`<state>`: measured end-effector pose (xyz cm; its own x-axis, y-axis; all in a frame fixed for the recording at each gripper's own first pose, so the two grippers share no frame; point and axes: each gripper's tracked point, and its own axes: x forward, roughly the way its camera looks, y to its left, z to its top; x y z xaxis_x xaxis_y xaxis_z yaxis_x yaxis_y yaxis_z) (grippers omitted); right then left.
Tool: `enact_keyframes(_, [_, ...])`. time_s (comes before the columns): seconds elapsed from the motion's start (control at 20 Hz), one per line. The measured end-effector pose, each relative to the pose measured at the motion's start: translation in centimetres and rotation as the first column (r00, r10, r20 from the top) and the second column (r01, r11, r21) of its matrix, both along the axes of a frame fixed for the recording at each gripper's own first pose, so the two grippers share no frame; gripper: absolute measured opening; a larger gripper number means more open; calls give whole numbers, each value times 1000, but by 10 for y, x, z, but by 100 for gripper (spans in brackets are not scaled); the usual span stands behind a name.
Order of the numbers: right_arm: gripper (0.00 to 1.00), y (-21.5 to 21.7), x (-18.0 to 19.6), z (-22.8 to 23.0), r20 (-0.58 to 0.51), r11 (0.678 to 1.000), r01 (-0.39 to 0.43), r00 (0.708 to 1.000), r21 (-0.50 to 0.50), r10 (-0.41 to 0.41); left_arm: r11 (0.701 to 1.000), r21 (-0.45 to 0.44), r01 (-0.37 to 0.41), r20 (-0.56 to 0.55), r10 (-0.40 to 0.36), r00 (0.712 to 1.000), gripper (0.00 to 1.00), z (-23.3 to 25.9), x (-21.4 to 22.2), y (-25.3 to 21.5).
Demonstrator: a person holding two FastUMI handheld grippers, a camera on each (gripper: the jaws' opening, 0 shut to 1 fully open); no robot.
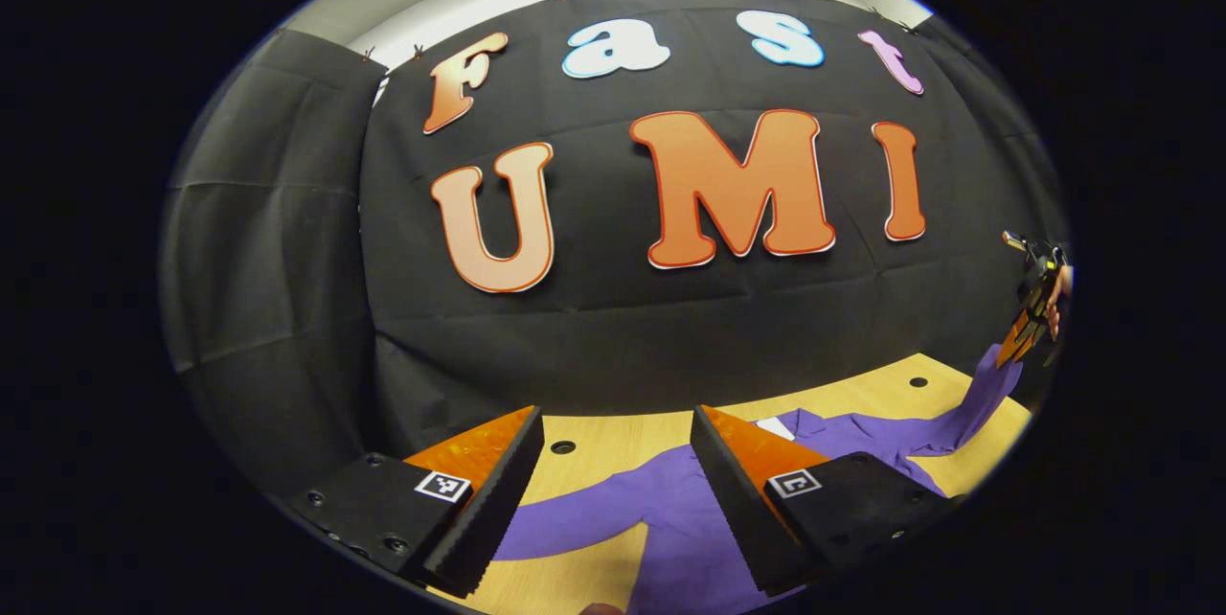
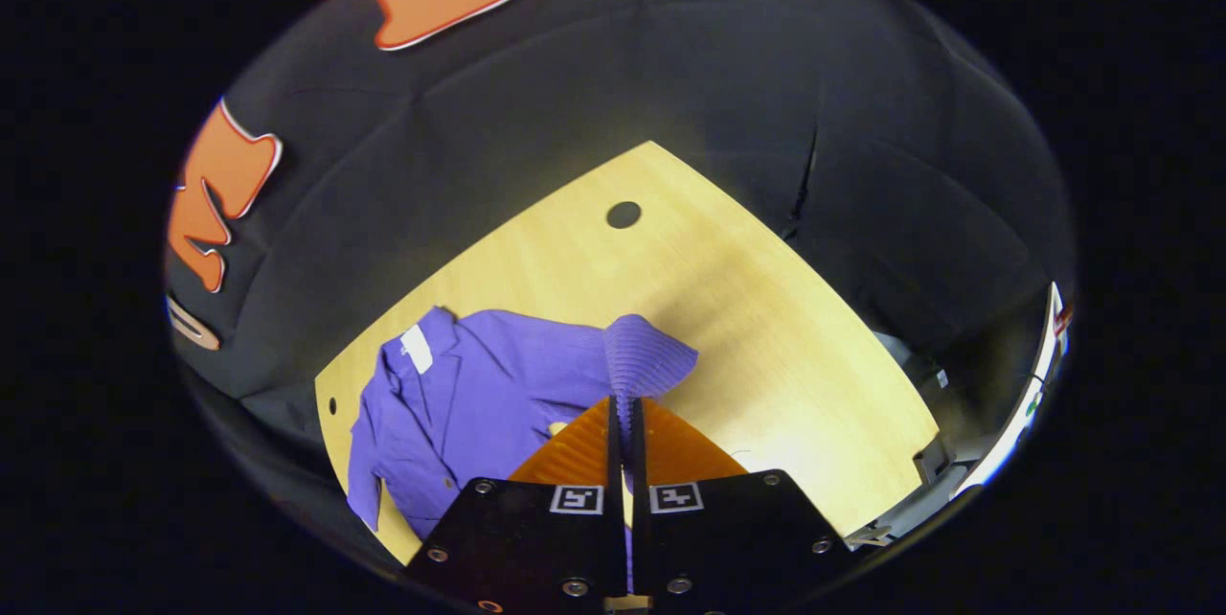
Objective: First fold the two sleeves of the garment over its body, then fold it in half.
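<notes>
1. Left gripper view: left gripper low over light wooden table, jaws spread wide, nothing between the fingers.
2. Purple long-sleeved garment lying on the table beneath and beyond the fingers; one sleeve running flat toward the left under the gap.
3. White label visible at the garment's neck, just past the right-hand finger.
4. Far right of the view: right gripper raised above the table, a person's hand on it, other purple sleeve lifted up off the table to its tips.
5. Dark round holes in the tabletop; black cloth wall behind.
6. Right gripper view: right gripper looking down at the table, jaws pressed together, pinching the ribbed purple cuff of the sleeve; cuff fanning out just past the fingertips.
7. Garment body spread on the table left of the fingers, front open, collar and white label toward the far left corner, sleeve leading from the body up to the pinched cuff.
8. Round hole in the bare wood beyond the cuff, well apart from the garment.
9. Black cloth wall around the table's far edges; some pale equipment at the right rim, too blurred to tell.
</notes>
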<state>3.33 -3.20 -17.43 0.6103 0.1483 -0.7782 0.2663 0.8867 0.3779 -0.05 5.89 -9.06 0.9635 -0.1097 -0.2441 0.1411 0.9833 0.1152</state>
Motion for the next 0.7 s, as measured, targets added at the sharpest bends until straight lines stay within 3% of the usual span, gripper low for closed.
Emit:
enact_keyframes(0.35, [3,101,18,56,71,988,-151,986,-26,152,998,3,-66,-11,66,998,96,-9,4,65])
enact_keyframes(0.7, [3,214,16,77,88,950,-309,946,-46,312,991,5,-137,-40,137,990,96,-26,6,130])
